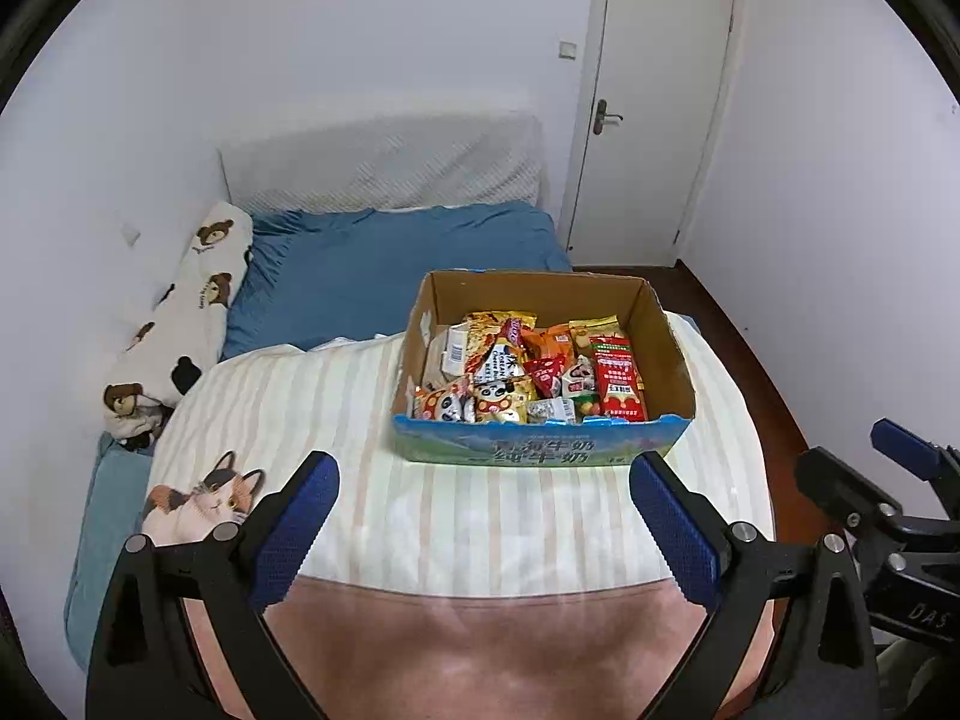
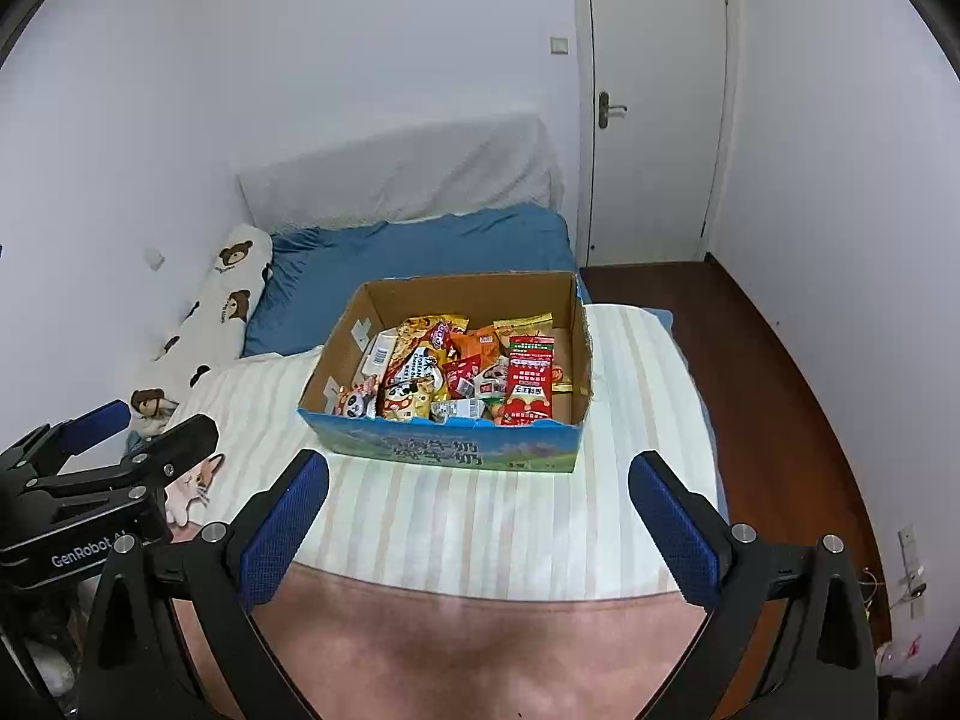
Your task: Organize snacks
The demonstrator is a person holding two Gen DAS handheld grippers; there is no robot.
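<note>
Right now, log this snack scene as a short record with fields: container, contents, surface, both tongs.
container: open cardboard box with a blue printed front
contents: mixed snack packets, among them a tall red packet at the right and panda-print packets near the front
surface: striped blanket on a bed
left tongs: open, empty, short of the box
right tongs: open, empty, short of the box
background: closed door

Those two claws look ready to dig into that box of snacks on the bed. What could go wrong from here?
The cardboard box sits on a soft striped blanket, so a push may tip or slide it. The snack packets lie piled and overlapping, so an open right gripper or left gripper might pinch two at once or crush one.
</note>
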